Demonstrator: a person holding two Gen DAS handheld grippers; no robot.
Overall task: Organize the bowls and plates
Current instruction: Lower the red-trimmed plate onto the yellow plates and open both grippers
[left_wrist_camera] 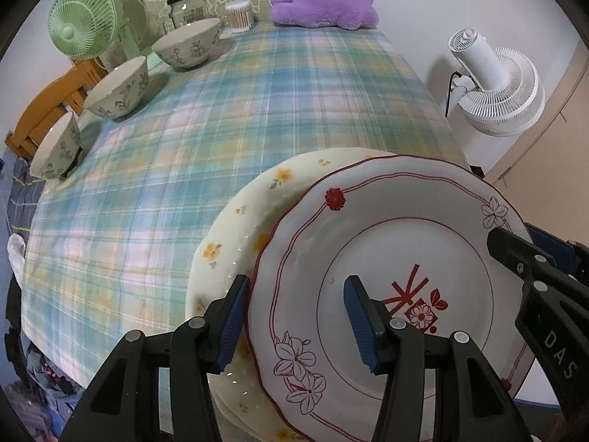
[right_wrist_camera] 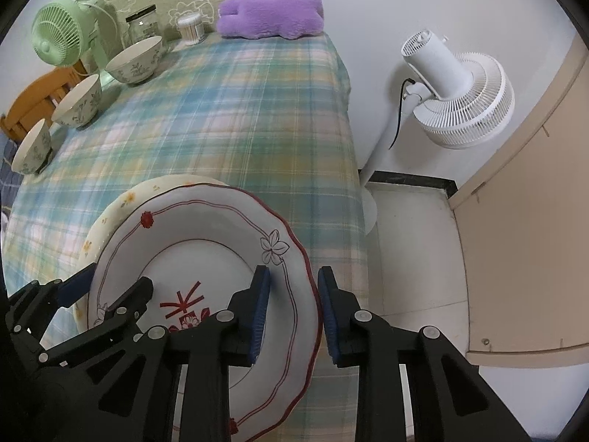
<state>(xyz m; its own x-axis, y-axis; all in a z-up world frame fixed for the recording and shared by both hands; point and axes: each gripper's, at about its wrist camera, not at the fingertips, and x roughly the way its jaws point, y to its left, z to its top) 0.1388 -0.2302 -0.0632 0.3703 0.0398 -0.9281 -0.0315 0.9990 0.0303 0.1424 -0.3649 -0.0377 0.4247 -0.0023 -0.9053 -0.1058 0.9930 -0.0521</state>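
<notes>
Hand-held gripper (right_wrist_camera: 291, 309) jaws astride red-trimmed plate (right_wrist_camera: 206, 258) rim

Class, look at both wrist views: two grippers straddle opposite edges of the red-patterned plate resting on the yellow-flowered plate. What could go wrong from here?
1. The red-patterned plate sits off-centre on the yellow-flowered plate; a lift might drag or tip the lower one.
2. Both plates lie near the table edge, above hard floor, so a slip could break them.
3. The left gripper and right gripper straddle only the rim; uneven lifting may tilt the plate out.
</notes>
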